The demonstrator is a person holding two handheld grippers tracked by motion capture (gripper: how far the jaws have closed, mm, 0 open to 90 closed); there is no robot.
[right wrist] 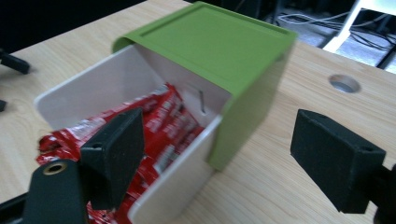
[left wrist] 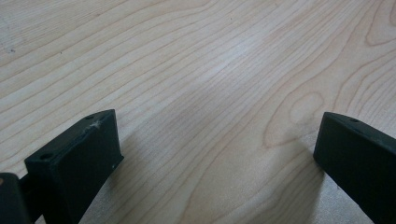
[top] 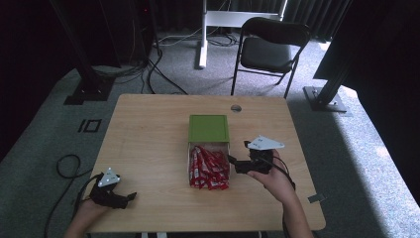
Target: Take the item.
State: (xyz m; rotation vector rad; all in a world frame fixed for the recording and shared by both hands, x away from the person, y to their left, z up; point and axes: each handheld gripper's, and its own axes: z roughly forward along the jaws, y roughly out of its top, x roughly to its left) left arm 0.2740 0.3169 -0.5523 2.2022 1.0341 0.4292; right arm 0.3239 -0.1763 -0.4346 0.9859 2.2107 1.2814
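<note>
Wooden table (top: 148, 148), green box (top: 208, 128) spilling red packets (top: 209, 168) (drawer out), right gripper (top: 236, 163) and left gripper (top: 128, 198) both agape

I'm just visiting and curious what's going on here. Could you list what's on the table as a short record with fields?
table: light wood, with a round hole near the far edge
box: white drawer pulled out of a green sleeve
contents: red packets, some spilling over the near end
left tongs: open, over bare wood
right tongs: open, beside the drawer
</note>
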